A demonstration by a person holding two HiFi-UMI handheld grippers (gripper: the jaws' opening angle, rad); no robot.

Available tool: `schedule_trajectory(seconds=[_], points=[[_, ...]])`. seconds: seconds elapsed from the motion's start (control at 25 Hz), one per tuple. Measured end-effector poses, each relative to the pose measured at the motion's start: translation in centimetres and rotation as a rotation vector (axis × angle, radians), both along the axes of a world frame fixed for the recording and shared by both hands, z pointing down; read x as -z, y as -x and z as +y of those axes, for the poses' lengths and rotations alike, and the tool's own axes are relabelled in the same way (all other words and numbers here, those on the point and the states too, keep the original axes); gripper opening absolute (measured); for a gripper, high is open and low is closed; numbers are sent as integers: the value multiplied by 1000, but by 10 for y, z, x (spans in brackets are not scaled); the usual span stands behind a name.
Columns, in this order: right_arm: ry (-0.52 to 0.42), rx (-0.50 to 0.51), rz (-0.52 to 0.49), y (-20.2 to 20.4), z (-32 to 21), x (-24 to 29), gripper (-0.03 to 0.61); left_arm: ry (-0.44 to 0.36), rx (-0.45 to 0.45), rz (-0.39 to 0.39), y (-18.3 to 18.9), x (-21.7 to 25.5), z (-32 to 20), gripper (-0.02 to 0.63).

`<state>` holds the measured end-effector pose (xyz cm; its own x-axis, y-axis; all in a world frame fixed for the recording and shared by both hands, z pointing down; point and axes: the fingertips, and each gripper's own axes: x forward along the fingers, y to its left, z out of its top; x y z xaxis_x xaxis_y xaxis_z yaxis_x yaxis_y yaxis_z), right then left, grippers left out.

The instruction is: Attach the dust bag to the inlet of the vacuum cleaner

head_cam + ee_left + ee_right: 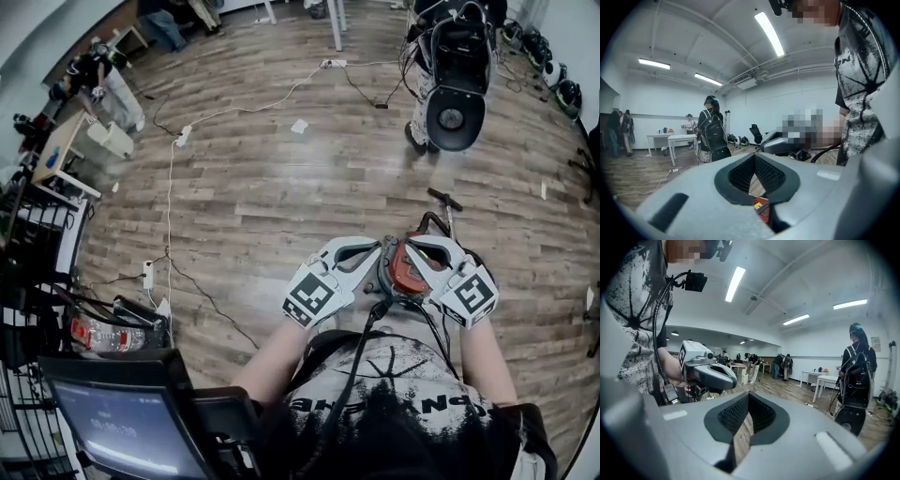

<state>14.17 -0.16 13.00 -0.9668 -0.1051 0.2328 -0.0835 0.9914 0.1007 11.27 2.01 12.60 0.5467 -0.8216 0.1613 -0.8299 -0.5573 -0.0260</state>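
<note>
The vacuum cleaner (405, 267), red and grey with a black handle (444, 199), stands on the wood floor just in front of the person. Both grippers hang over it, tips turned toward each other. My left gripper (373, 253) is shut with nothing between its pads; a bit of the red vacuum cleaner (761, 208) shows through the slit below its jaws (757, 176). My right gripper (414, 246) is shut too, empty, with floor boards behind its pads (747, 420). The left gripper (705, 369) shows in the right gripper view. No dust bag shows in any view.
A person with a black backpack (457, 75) stands at the far right, also seen as the person (712, 136) in the left gripper view. Cables and power strips (183, 136) cross the floor. A laptop (122, 422), a water bottle (103, 336) and a wire rack (28, 234) crowd the near left.
</note>
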Motion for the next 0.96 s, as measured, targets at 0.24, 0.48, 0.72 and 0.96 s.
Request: schedule_trajectory(seconds=[0.24,0.48,0.72,0.96], points=[[-10,7,9,-10,0,1,6,-2,-1,11,-8,3,-5,2],[-15,7,0,-15,2,2,5,-2,-15,-1,-15,2,-4,2],[-14,3,-2,-16,2,1,6,-3,-22,-16,-17,3,-3,2],[-14,7,-11,-9,6,-2,6,-15,-33,-30,-15,5,2,2]])
